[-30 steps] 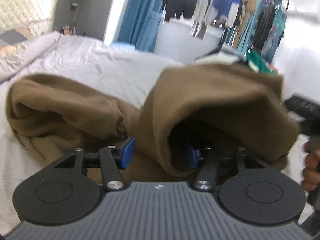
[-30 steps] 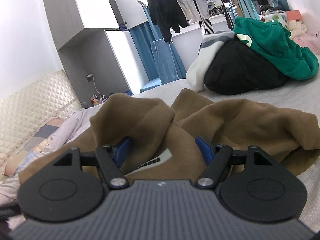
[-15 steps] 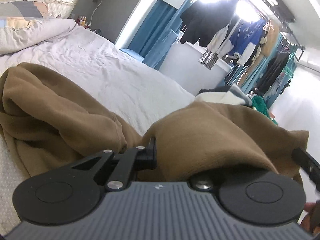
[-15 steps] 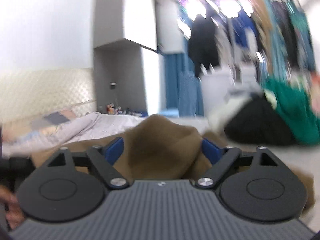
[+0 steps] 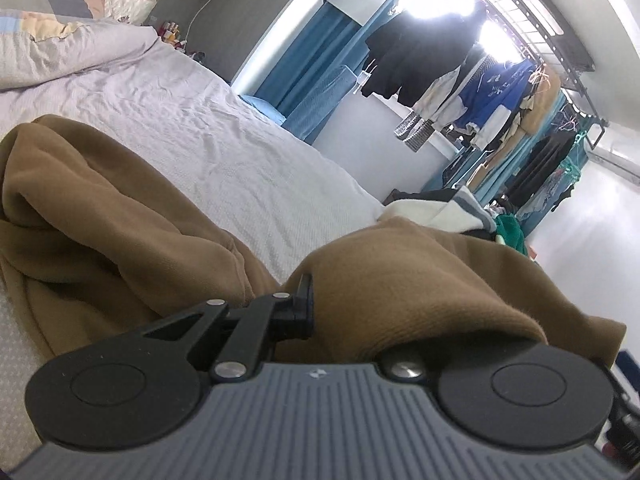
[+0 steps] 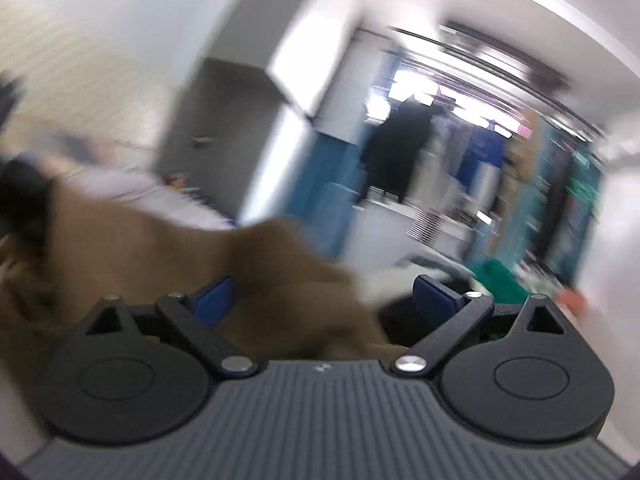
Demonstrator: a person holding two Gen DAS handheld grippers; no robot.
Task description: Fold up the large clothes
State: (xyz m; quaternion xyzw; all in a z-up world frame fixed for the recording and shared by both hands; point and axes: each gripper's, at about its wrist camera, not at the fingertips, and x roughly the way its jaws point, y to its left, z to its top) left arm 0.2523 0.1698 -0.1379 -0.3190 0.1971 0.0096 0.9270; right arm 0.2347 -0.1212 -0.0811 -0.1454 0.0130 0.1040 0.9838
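Gathering step: left gripper (image 5: 316, 312) clamped on brown garment (image 5: 420, 292), lower centre; right gripper (image 6: 324, 300) opening around loose cloth. Next: regrip, spread flat.

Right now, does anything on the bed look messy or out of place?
Yes. The brown garment lies bunched in loose folds on the sheet, not flat. One fold drapes over the left gripper, which is shut on it. A heap of clothes sits at the bed's far end.

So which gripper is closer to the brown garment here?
Left. The left gripper is shut on a fold of the brown garment. The right gripper has its jaws opening, cloth lying loose between them.
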